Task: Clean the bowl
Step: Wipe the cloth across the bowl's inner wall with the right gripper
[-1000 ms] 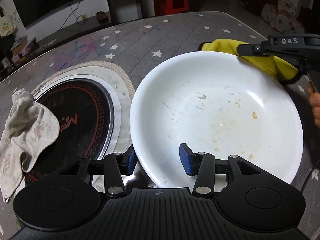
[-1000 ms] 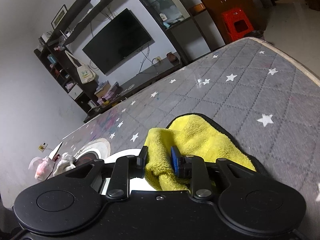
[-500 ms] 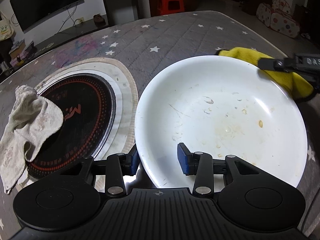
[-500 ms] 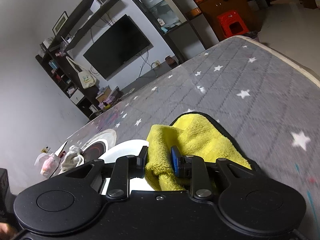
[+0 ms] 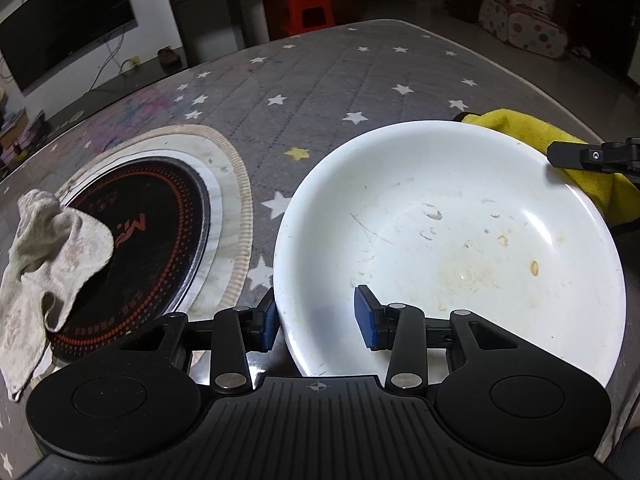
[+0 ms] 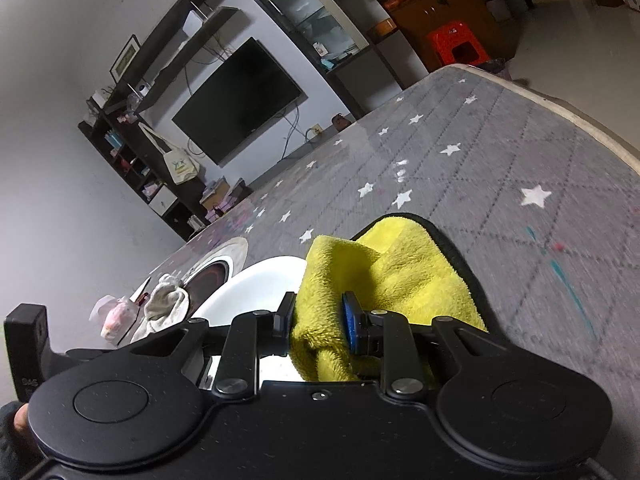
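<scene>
Your left gripper (image 5: 316,316) straddles the bowl (image 5: 448,248) rim at about 7 o'clock: one blue pad outside the wall, one inside, a clear gap between them, so it is spread, not clamped. My read is that it is set to pin the rim and steady the bowl for wiping.

Your right gripper (image 6: 316,316) is clenched on the yellow cloth (image 6: 384,268), a thick fold bunched between the pads. In the left view the cloth sits just past the rim at 2 o'clock, off the bowl floor.

The bowl sits on the grey star-print table cover (image 5: 320,80), right of the round black cooktop (image 5: 132,240). It is white, glossy, wide and shallow, with droplets, yellowish smears and crumbs still on the floor, so it reads as not clean.

The cloth is plush, deep-pile microfibre with dark edging. A crumpled, stained off-white rag (image 5: 44,264) drapes the cooktop's 9 o'clock edge.
</scene>
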The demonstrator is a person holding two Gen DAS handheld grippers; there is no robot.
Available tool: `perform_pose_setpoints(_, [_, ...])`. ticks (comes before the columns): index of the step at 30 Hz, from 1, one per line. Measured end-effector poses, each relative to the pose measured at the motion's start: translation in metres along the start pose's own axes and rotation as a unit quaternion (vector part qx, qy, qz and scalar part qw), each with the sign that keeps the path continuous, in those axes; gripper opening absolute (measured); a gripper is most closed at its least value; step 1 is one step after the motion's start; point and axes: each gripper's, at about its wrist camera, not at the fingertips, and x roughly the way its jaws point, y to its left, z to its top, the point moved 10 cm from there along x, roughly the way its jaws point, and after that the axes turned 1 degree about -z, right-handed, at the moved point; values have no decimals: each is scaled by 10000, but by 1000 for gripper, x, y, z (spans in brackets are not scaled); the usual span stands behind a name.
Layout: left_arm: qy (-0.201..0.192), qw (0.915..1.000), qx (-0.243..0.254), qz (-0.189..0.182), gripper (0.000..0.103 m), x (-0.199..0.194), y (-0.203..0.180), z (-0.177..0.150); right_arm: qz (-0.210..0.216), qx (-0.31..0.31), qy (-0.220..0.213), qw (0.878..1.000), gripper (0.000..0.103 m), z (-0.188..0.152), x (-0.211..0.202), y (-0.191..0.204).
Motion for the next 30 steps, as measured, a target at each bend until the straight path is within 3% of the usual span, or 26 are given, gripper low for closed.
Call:
perform_pose_setpoints(16, [-15,9995,300,71,41,11,-2,18,42,-158,196,9997,26,26,50,7])
perform_pose_setpoints(30, [-7,9996,-279,72,43,7,6,11,49,-634,542,9965,26,35,86,33])
